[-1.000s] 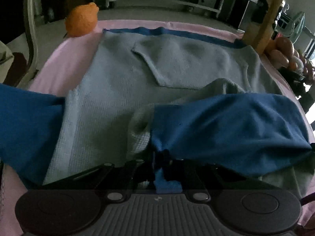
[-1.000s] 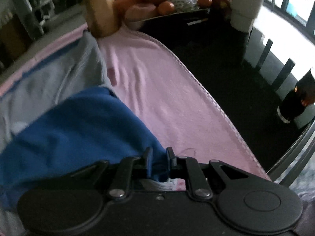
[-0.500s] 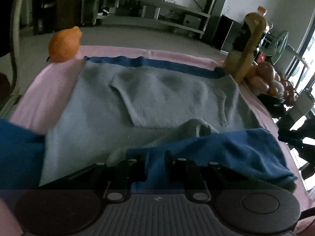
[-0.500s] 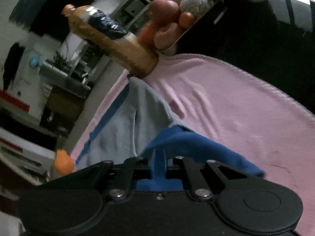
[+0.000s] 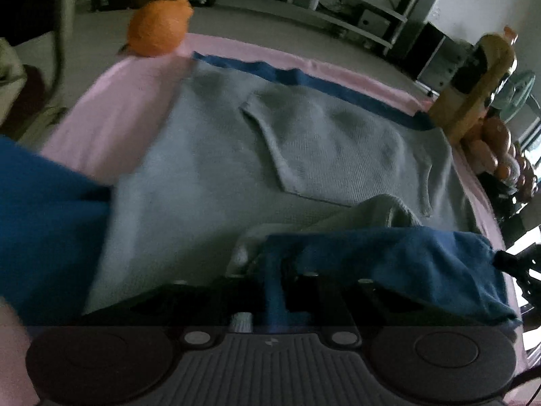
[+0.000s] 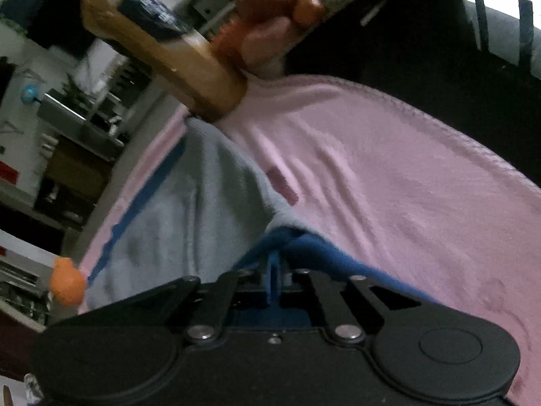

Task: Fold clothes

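Observation:
A grey knitted sweater (image 5: 236, 169) lies flat on the pink blanket (image 5: 111, 111), one sleeve folded across its chest (image 5: 338, 155) and a blue band along its far edge. A blue fabric fold (image 5: 389, 257) is raised over its near side. My left gripper (image 5: 274, 270) has a strip of that blue fabric pinched between its fingers, and its jaws are opening slightly. My right gripper (image 6: 274, 270) is shut on the blue fabric (image 6: 304, 247) at the sweater's (image 6: 189, 209) right edge. More blue cloth hangs at the left of the left wrist view.
An orange round object (image 5: 157, 27) sits at the blanket's far left corner. A tall amber bottle (image 6: 162, 44) stands at the far right corner, with a tray of fruit (image 6: 270, 10) behind it. Bare pink blanket (image 6: 389, 176) spreads to the right, ending at a dark drop.
The right wrist view has rolled and lifted, so the bottle and fruit now sit tilted at the top. The blue fold has thinned into a pinched strip in both grippers and moved over the grey sweater.

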